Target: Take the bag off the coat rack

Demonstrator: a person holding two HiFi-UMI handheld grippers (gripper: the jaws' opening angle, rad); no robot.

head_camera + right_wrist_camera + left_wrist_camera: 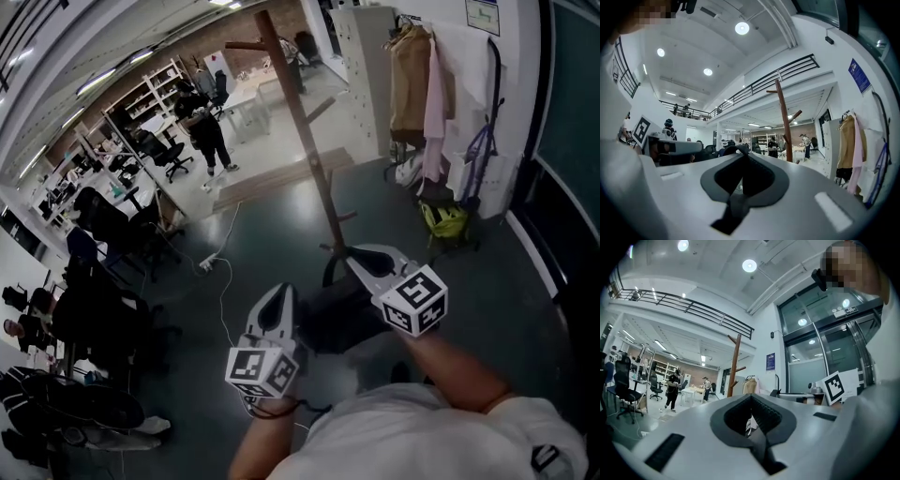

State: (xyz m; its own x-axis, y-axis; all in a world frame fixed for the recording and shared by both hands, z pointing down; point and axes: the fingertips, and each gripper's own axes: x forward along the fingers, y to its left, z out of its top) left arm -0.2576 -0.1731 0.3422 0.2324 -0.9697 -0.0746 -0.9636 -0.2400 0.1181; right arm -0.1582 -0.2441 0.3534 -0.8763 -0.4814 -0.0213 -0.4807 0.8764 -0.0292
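Note:
The wooden coat rack (pixel 305 141) stands straight ahead; I see no bag on its pegs in any view. Its pole also shows in the left gripper view (pixel 735 364) and the right gripper view (pixel 783 122). A dark bag-like mass (pixel 330 323) lies low between the grippers, and I cannot tell whether it is the bag. My left gripper (pixel 277 292) is shut with nothing visible in its jaws (pixel 751 397). My right gripper (pixel 361 255) points at the rack's base, shut as well (pixel 742 154). A dark curved strip beyond its tips is unclear.
Coats (pixel 417 84) hang on a wall rail at the right, with a yellow-green bag (pixel 445 220) on the floor below. A person (pixel 208 136) stands farther back. Office chairs (pixel 103 225) crowd the left. A white cable (pixel 223 300) runs over the floor.

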